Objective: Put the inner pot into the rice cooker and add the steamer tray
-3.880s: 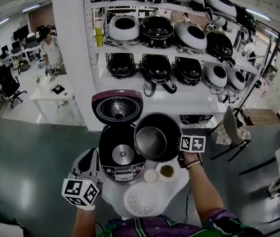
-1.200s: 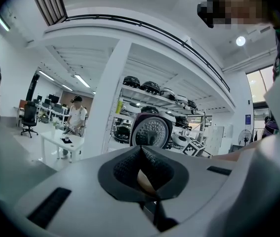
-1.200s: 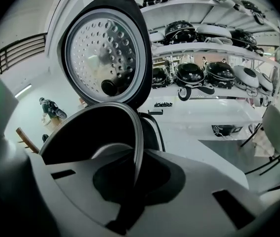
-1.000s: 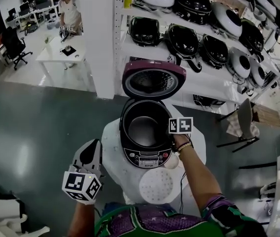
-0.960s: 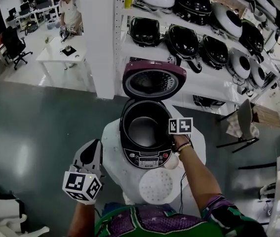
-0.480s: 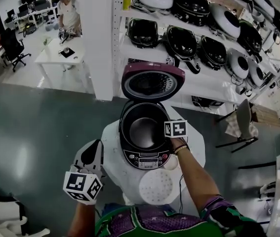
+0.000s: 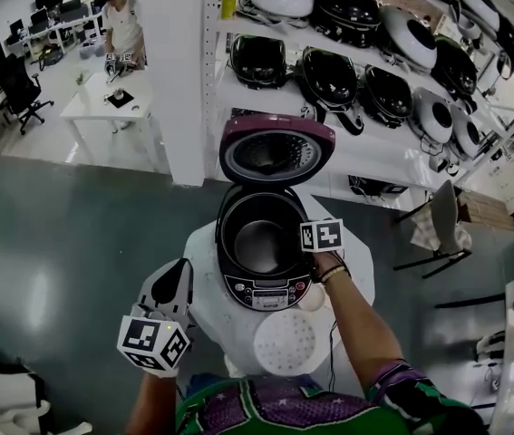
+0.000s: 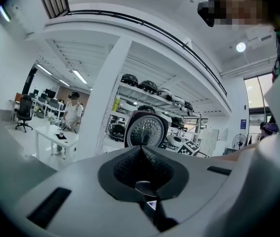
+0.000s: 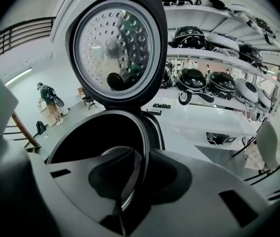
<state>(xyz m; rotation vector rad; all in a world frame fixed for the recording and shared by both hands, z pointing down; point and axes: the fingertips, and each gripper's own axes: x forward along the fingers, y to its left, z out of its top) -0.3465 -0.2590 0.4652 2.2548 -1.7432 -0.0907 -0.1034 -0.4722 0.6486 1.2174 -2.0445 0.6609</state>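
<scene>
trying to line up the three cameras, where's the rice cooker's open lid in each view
Head view: lid at upper centre, standing up behind the cooker's opening.
Left gripper view: lid at centre, small, its round inner plate facing the camera.
Right gripper view: lid at top, left of centre, large, its perforated plate facing the camera.
Shared landmark: the white shelving of rice cookers, beyond the lid in every view.

Above the dark metal inner pot (image 7: 258, 238) the way is free. The upright maroon lid (image 7: 276, 149) blocks behind it. The right gripper (image 7: 314, 246), jaws just opening astride the rim, crowds its right. The white perforated steamer tray (image 7: 284, 343) lies uncovered.
</scene>
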